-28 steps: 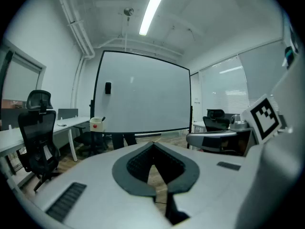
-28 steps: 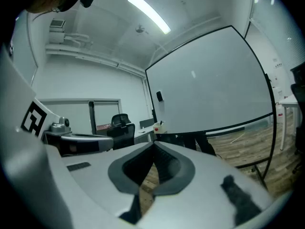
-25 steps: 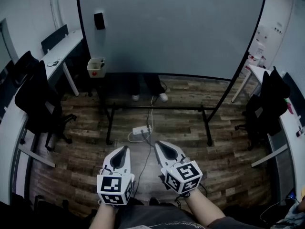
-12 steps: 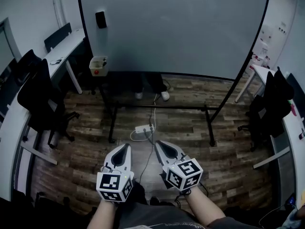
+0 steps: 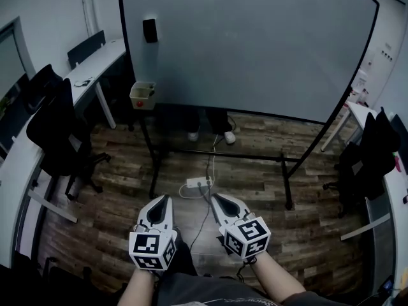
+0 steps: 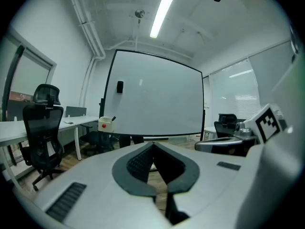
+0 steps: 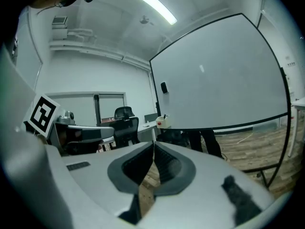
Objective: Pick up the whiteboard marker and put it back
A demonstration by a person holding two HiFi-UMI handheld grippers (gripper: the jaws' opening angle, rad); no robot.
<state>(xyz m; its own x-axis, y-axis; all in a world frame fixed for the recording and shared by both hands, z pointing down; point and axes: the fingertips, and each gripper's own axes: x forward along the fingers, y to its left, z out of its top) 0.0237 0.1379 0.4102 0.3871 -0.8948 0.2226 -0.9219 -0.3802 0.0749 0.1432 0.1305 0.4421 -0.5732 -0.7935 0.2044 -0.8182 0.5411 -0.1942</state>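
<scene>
A large whiteboard [image 5: 255, 43] on a black wheeled stand fills the far side of the head view. A small cream box [image 5: 143, 95] with a red dot hangs at its lower left corner. In the left gripper view a dark pen-like tip pokes out of that box [image 6: 106, 124]. A black eraser [image 5: 150, 30] sticks to the board. My left gripper [image 5: 167, 197] and right gripper [image 5: 213, 196] are held side by side low over the wooden floor, well short of the board. Both are shut and hold nothing, as the left gripper [image 6: 153, 143] and the right gripper [image 7: 154, 142] show in their own views.
A white power strip [image 5: 198, 183] with cables lies on the floor between the stand's legs. Black office chairs stand at left [image 5: 54, 123] and right [image 5: 370, 155], beside white desks [image 5: 95, 59]. A person's legs [image 5: 209, 125] show behind the board.
Both grippers and the head view have moved toward the whiteboard, which now looks larger and nearer. The jaws stay shut.
</scene>
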